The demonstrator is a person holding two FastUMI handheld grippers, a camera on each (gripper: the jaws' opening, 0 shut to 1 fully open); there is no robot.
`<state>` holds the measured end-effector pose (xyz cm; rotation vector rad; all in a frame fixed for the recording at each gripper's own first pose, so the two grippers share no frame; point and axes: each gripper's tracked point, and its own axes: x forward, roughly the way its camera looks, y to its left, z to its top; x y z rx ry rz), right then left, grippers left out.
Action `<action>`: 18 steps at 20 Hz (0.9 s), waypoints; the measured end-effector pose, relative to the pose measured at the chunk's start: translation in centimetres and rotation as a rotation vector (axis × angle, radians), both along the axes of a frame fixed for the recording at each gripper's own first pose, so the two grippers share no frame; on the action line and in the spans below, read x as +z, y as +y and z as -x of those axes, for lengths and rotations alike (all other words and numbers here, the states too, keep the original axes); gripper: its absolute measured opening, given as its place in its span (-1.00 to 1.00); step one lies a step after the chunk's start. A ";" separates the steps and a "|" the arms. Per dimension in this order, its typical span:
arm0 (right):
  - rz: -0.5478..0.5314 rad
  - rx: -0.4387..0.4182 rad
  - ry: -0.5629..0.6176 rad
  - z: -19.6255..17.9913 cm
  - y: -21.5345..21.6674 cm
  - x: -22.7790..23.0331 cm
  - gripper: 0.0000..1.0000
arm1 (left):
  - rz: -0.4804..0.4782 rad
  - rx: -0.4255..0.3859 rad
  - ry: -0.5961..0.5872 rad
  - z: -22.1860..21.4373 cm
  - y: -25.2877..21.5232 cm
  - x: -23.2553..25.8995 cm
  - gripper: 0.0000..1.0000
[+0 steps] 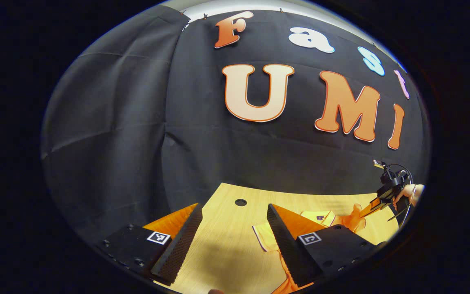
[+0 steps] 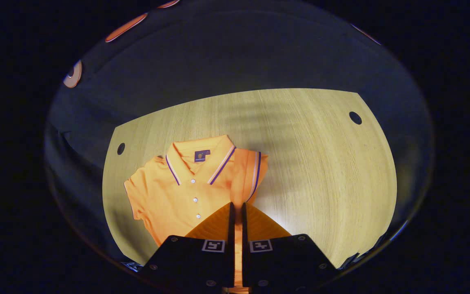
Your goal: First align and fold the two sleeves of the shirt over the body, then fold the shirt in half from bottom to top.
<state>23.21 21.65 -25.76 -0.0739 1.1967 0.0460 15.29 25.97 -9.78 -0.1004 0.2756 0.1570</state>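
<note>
Pale wood-grain tabletop point(image 2: 320, 163) with small round holes fills the booth floor, black cloth wall behind. In the right gripper view, the right gripper point(image 2: 237, 212) has its fingers drawn together, a strip of orange fabric pinched between them: the sleeve of the orange short-sleeved polo shirt with purple-and-white trim point(image 2: 178, 192). That sleeve is lifted over the shirt's body; the collar and button placket lie just beyond the fingertips, the other sleeve flat at the left. In the left gripper view, the left gripper point(image 1: 233, 228) hangs with fingers spread wide apart over bare wood, the shirt lying beside and under its right finger.
</note>
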 end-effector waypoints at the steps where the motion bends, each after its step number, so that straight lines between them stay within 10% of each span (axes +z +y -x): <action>1: 0.002 0.011 0.008 0.2 0.7 -0.2 -0.84 | 0.003 0.009 0.003 0.3 0.5 -0.2 0.96; 14: -0.131 0.091 0.070 1.2 9.4 -3.4 -0.84 | 0.000 0.061 0.045 2.2 4.3 -1.8 0.96; 16: -0.192 0.105 0.073 1.2 11.2 -3.6 -0.65 | -0.008 0.063 0.046 2.3 4.3 -1.8 0.96; 18: -0.230 0.115 0.078 1.6 12.4 -3.4 0.02 | -0.007 0.065 0.048 2.3 4.2 -1.7 0.96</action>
